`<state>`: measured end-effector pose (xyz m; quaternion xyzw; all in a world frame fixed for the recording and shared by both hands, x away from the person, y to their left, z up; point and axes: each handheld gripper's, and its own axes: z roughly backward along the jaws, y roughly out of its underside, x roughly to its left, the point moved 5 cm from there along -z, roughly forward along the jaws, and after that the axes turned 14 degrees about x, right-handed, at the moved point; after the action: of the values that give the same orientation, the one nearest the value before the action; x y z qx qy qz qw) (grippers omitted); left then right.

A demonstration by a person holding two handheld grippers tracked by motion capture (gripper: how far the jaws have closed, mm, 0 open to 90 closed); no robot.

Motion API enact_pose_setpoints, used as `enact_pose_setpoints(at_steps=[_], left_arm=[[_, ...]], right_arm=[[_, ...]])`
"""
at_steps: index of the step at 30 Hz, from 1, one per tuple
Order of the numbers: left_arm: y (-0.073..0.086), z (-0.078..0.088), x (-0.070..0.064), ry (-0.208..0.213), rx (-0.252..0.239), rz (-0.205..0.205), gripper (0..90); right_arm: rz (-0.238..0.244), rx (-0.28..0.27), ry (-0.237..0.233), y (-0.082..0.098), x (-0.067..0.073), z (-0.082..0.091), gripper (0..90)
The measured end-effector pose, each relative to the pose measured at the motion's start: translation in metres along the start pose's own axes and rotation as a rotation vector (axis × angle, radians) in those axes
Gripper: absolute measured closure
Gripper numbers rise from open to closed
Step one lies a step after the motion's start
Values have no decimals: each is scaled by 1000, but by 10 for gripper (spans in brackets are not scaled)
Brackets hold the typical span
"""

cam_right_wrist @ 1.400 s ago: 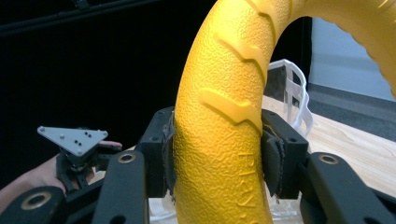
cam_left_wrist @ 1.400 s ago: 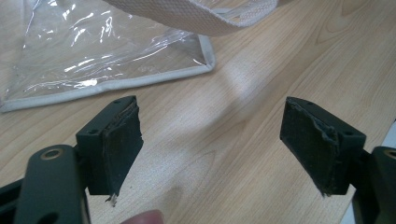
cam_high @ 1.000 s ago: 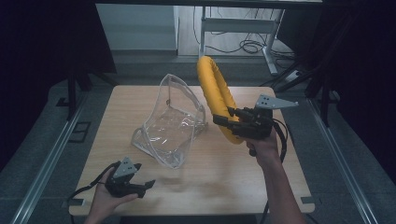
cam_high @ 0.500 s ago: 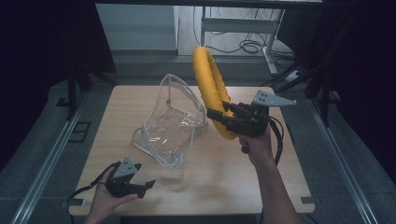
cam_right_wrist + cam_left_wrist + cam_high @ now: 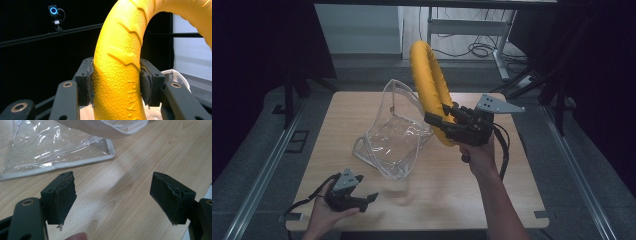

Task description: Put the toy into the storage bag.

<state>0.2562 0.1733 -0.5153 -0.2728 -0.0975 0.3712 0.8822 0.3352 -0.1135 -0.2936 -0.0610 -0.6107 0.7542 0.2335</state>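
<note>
Black-jawed and spread wide on nothing, the left gripper (image 5: 346, 192) rests low on the pale wooden table (image 5: 522, 190), just short of the clear plastic bag with white trim (image 5: 394, 132). Farther right, the right gripper (image 5: 447, 122) clamps a yellow textured ring (image 5: 428, 85), held on edge in the air, its top leaning away above the bag's far side. Bagging seemingly remains undone.

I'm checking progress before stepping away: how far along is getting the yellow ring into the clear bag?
Done: the right gripper is shut on the yellow ring and holds it up off the table, beside the clear bag. In hand: carrying the ring above the bag. Left: the ring is not yet inside the bag; the left gripper rests open near the table's front edge, holding nothing, and might need to steady the bag.
</note>
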Motion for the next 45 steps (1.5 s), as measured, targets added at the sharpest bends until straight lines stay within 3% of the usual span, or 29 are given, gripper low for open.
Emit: enact_pose_setpoints(at_steps=[16, 31, 45], left_arm=[[0, 0, 0, 3, -5, 4, 205], [0, 1, 1, 0, -8, 7, 205], [0, 1, 1, -2, -7, 4, 206]], right_arm=[[-15, -56, -27, -10, 13, -14, 514], [27, -63, -58, -14, 29, -35, 513], [55, -85, -64, -19, 38, -37, 513]])
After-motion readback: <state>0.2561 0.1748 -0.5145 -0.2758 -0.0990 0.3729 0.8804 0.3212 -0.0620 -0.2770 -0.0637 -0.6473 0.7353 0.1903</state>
